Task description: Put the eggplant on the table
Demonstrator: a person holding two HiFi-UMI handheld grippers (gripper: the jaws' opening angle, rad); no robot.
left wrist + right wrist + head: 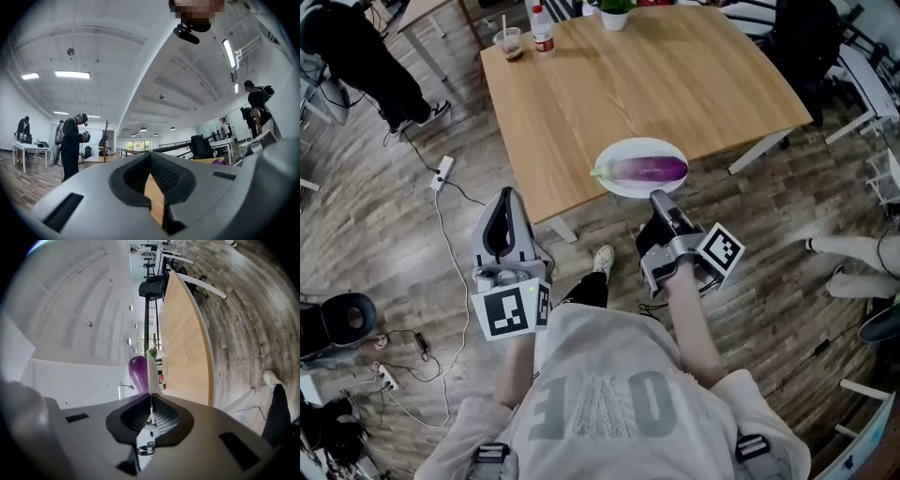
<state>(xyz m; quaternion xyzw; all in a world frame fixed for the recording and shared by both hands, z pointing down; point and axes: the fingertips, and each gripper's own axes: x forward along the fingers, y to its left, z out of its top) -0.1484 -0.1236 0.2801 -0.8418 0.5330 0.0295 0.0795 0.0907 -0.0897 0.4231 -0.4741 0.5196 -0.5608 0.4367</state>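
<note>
A purple eggplant (649,169) lies on a white plate (636,148) that overhangs the near edge of the wooden table (656,84). My right gripper (658,197) is shut on the plate's near rim. In the right gripper view the thin plate (151,376) runs edge-on into the jaws of the right gripper (151,397), with the eggplant (138,373) on one side of it and the table (185,348) on the other. My left gripper (508,194) hovers over the floor just short of the table's near left corner, shut and empty. Its tips meet in the view of the left gripper (151,154).
A cup (509,42), a bottle (543,28) and a potted plant (615,11) stand along the table's far edge. A power strip (442,172) and cables lie on the floor at left. A dark chair (806,47) stands at the far right. Other people stand around.
</note>
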